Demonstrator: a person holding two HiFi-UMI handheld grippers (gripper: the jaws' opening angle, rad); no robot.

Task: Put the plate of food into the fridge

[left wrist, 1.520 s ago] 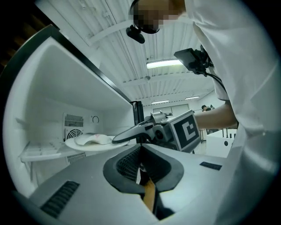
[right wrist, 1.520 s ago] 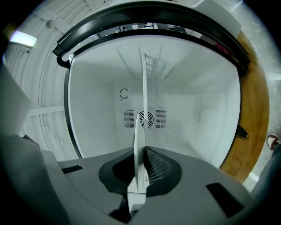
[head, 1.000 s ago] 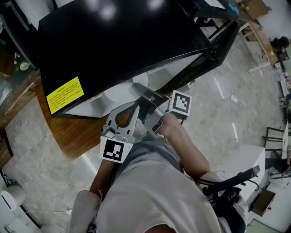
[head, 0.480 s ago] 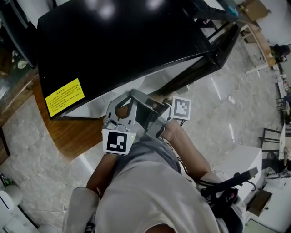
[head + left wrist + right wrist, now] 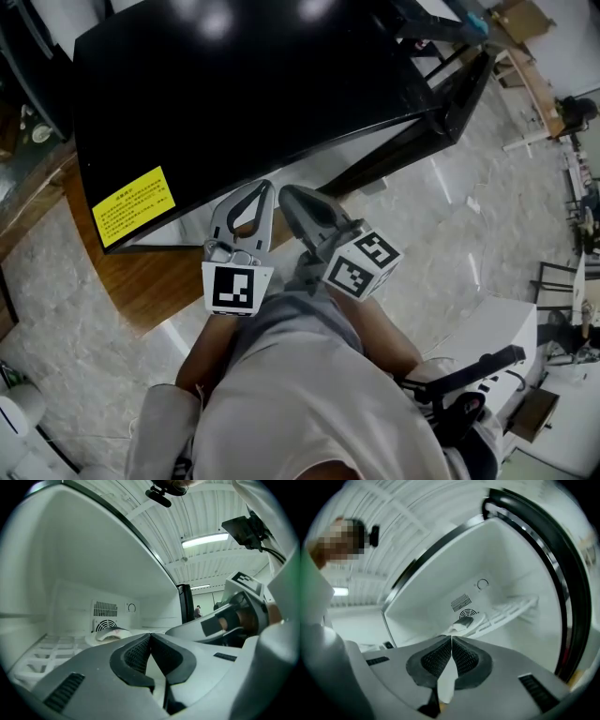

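Plate of food (image 5: 110,634): resting on the white fridge shelf (image 5: 42,653), deep inside, in front of the back-wall fan grille (image 5: 104,625). Nothing is holding it.

Left gripper (image 5: 150,634): jaws together, pads meeting, nothing between them. The plate lies ahead of the tips and a little to their left, well apart.

Right gripper (image 5: 451,639): jaws also together and empty. The plate (image 5: 464,623) lies straight ahead beyond the tips, apart from them. The dark rim of the opening (image 5: 567,597) curves close by on this claw's right.

Head view: both claws sit side by side at the mouth of the black fridge (image 5: 253,84), left gripper (image 5: 246,211) beside right gripper (image 5: 305,211).

Judgement: placement looks done; what remains is backing out and shutting the door.

Risks:
- Pushing either closed claw forward would nudge the plate along the ribbed shelf and could tip food off it.
- Swinging the right claw to its right on the way out could strike the rim.
- The two claws are near each other and could knock together.
- Whether the plate sits flat across the ribs I cannot tell; a hard door slam could jolt it.
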